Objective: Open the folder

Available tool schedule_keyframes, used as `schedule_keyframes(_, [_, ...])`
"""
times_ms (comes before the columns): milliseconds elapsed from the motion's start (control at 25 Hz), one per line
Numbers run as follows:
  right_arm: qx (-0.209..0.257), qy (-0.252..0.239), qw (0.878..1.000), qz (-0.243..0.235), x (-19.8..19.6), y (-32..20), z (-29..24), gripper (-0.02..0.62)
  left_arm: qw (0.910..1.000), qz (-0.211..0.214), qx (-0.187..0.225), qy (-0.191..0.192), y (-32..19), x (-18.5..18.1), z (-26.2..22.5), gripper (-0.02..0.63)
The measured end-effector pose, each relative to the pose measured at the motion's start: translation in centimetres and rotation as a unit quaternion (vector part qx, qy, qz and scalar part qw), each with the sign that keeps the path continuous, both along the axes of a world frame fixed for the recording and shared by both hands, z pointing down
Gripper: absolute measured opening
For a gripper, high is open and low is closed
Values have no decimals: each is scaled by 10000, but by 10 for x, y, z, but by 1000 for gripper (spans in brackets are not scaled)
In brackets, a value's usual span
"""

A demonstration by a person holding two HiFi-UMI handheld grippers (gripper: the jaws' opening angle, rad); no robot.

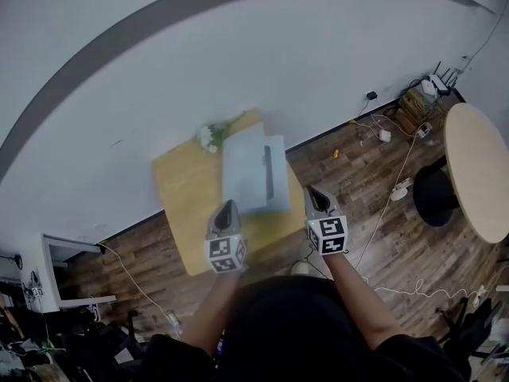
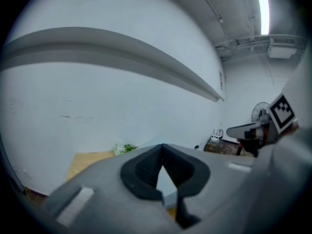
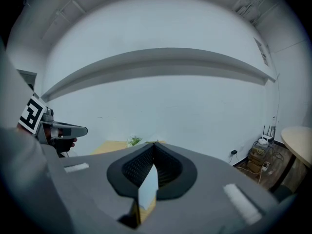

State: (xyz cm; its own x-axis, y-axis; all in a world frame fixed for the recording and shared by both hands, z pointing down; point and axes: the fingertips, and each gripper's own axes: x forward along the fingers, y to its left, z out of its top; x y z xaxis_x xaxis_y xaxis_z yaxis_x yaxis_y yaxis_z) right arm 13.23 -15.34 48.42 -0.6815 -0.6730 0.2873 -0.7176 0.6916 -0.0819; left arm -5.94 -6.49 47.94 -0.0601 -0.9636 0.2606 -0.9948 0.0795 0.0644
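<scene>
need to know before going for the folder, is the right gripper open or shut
Shut. In the right gripper view the right gripper has its jaws together at the tips, gripping nothing.

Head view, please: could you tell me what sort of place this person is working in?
Probably an office or workroom: wood-plank floor, a small wooden table against a plain white wall, a round table with a black chair, and a router by the wall.

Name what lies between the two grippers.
In the head view, the folder's near edge and wooden table show between the left gripper and right gripper.
</scene>
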Motion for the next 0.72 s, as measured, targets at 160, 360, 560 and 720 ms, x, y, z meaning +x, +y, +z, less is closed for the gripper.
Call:
schedule_keyframes(160, [57, 46, 10000, -63, 13, -2, -2, 2, 9999, -99, 69, -30, -1, 9, -4, 2])
schedule_keyframes(360, [67, 88, 9998, -146, 21, -4, -4, 2, 9998, -182, 79, -57, -3, 14, -7, 2])
schedule_keyframes(560, [77, 120, 9997, -191, 28, -5, -5, 2, 9997, -198, 72, -83, -5, 20, -8, 2])
schedule_keyframes(720, [93, 102, 9997, -222, 33, -6, -5, 2, 9997, -195, 54, -103, -7, 26, -6, 2])
